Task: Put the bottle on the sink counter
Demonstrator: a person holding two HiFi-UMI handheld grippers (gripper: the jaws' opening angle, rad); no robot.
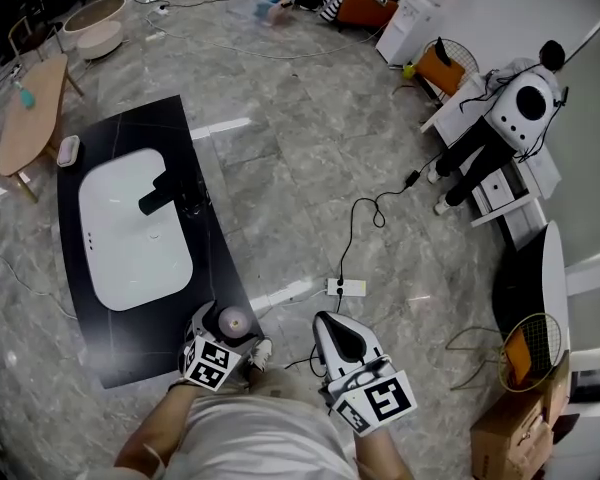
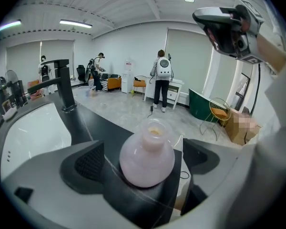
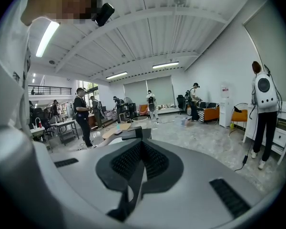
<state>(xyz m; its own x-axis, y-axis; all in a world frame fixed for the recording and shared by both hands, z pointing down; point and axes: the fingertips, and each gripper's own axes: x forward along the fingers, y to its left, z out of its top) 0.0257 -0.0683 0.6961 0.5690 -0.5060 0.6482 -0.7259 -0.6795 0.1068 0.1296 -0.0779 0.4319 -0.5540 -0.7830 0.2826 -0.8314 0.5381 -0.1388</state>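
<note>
Grey marble floor, white walls, ceiling strip lights. In the head view, a wooden table sits at ten o'clock, an orange sofa at one, and a white cabinet at three.

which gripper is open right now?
The left gripper: its jaws stand apart either side of the pink bottle on the black sink counter, not touching it. The right gripper has jaws closed together, empty.

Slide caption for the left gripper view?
Pink bottle stands on black sink counter between open jaws of left gripper.
</note>
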